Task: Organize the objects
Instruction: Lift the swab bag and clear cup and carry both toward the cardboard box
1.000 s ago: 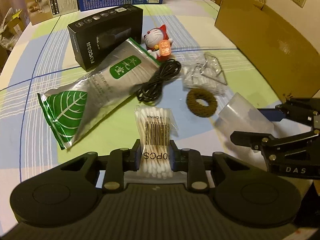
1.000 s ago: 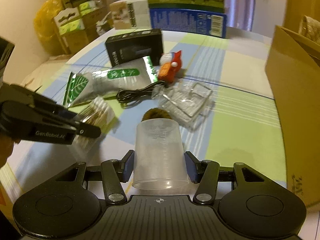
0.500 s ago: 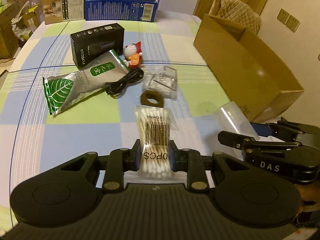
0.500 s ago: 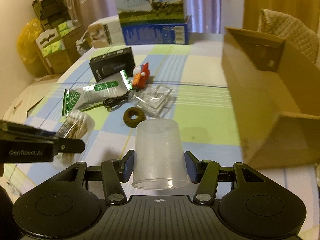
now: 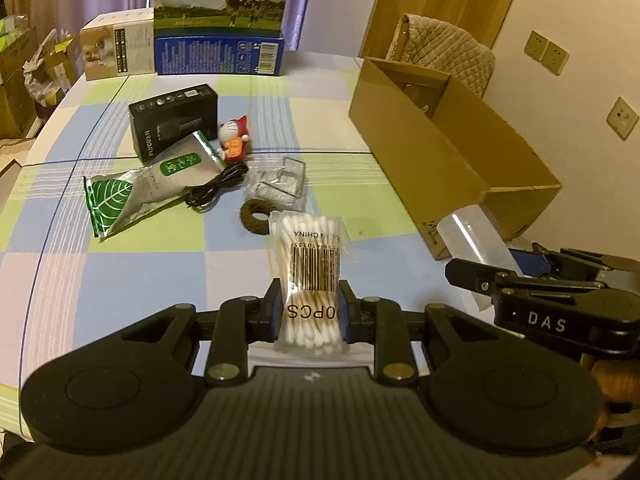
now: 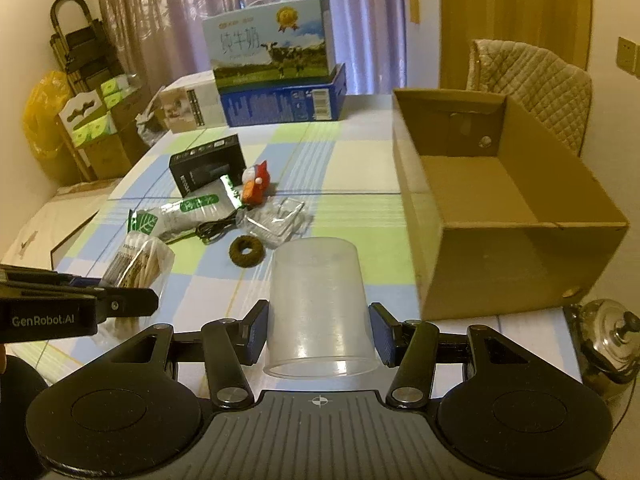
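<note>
Left gripper [image 5: 309, 307]: my jaws pinch the swab pack [image 5: 310, 268], held above the table [image 5: 120, 264].
Right gripper [image 6: 319, 330]: my jaws clamp the clear cup [image 6: 319, 304], mouth toward me.
Box [image 6: 516, 216]: open, at 2 o'clock of the cup, on the table's right edge.
Hair tie [image 6: 247, 252]: on the table at 11 o'clock of the cup, near the cable [image 6: 216, 229].

Lower right of the right wrist view, a metal kettle [image 6: 608, 344] sits half behind the claw body; swab-pack [image 5: 312, 276] print partly hidden.
</note>
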`<state>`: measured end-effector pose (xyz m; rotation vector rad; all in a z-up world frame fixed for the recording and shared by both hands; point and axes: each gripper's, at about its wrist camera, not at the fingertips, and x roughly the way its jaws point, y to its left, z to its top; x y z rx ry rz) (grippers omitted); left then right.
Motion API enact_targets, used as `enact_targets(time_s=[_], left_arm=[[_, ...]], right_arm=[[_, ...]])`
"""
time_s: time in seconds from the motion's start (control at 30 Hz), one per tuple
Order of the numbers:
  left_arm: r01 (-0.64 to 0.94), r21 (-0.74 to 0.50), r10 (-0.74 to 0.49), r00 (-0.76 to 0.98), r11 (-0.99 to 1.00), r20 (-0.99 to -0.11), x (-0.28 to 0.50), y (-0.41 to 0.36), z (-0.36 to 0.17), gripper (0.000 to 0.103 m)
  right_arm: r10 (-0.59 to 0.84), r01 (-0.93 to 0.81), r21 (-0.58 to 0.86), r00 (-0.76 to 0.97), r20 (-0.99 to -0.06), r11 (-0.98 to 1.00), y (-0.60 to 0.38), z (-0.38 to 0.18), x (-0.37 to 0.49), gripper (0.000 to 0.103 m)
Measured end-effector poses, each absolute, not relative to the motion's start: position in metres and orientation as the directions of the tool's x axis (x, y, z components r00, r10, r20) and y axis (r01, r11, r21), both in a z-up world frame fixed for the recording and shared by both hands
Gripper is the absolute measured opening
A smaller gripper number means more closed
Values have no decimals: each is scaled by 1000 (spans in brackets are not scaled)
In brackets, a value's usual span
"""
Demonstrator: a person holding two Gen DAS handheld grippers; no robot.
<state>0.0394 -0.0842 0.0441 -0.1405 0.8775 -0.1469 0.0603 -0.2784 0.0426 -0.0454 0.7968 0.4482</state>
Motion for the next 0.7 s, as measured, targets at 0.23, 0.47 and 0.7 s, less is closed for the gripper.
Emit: enact_targets(time_s=[0.23,0.47,0.7], left_arm=[[90,-177,-194,636,980,-747,37,-95,52,22],[113,-178,-209,634,978,-744,41,-108,56,22],[144,-185,-234,628,972,-742,52,-129,63,22]], right_arm=[[353,-378,125,625,-697,917,-291,52,58,50],[343,-361,126,638,-689,924,-304,58,60,50],[321,-336,116,661,-678,935,-323,67,69,50]])
